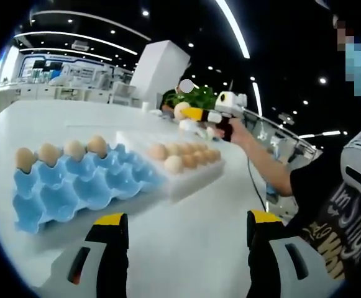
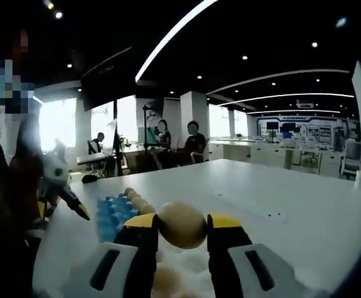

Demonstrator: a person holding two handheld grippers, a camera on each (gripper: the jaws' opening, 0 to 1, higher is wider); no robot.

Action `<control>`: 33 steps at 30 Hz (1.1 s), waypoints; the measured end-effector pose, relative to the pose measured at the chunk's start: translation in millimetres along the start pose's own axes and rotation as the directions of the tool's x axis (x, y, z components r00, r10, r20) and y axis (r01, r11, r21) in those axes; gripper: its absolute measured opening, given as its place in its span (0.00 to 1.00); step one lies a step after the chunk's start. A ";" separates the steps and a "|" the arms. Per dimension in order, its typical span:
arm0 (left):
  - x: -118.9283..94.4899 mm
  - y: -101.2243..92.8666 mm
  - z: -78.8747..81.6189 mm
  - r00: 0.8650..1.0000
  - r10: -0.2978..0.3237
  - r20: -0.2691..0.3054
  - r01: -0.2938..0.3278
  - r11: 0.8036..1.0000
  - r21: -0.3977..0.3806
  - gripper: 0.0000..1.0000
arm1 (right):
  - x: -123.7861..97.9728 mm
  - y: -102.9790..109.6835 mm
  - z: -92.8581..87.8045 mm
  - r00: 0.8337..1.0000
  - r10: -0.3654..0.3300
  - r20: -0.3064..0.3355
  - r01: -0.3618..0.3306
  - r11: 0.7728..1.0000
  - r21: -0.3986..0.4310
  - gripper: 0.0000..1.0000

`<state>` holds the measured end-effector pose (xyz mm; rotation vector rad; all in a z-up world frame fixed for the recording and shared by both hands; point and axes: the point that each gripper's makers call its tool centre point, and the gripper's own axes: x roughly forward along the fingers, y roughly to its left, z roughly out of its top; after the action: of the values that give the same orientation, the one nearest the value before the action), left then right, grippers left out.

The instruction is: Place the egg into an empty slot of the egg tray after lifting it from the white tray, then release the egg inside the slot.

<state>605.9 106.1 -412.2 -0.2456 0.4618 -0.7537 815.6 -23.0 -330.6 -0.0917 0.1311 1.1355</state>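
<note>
A blue egg tray (image 1: 74, 192) sits on the white table at the left, with several eggs (image 1: 74, 149) along its far row and its near slots bare. To its right is the white tray (image 1: 192, 180), holding several eggs (image 1: 183, 155). My left gripper (image 1: 186, 233) hovers open in front of both trays. Above the white tray's far side, my right gripper (image 1: 191, 113) is shut on an egg (image 1: 180, 110). In the right gripper view that egg (image 2: 182, 225) is clamped between the yellow-tipped jaws of the right gripper (image 2: 181, 226), above the white tray (image 2: 192, 266), with the blue egg tray (image 2: 114, 216) to the left.
The white table (image 1: 186, 248) stretches wide around the trays. A person's arm (image 1: 267, 167) and dark shirt fill the right side. The left gripper (image 2: 62, 208) shows at the left of the right gripper view. People sit at a far desk (image 2: 177, 146).
</note>
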 end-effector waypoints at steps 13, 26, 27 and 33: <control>3.1 -3.7 0.5 1.000 -0.010 0.001 0.010 1.000 -0.003 0.79 | 49.4 41.1 -5.1 0.996 0.072 -0.053 -0.072 0.997 0.017 0.33; -1.0 -4.4 -0.5 1.000 -0.005 0.003 0.005 1.000 -0.007 0.79 | 93.0 54.9 -22.9 0.984 0.106 -0.145 -0.101 0.994 0.041 0.33; -1.2 -4.7 -0.6 1.000 -0.006 0.003 0.006 1.000 -0.006 0.79 | 96.9 56.1 -23.1 0.983 0.111 -0.147 -0.105 0.993 0.047 0.33; -4.8 -4.7 -0.5 1.000 -0.002 0.007 0.002 1.000 -0.007 0.79 | 112.0 64.4 -35.1 0.974 0.126 -0.187 -0.124 0.992 0.026 0.33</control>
<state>599.8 106.2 -409.5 -0.2550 0.4575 -0.7532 801.6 99.6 -382.6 -0.1804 0.3179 1.2503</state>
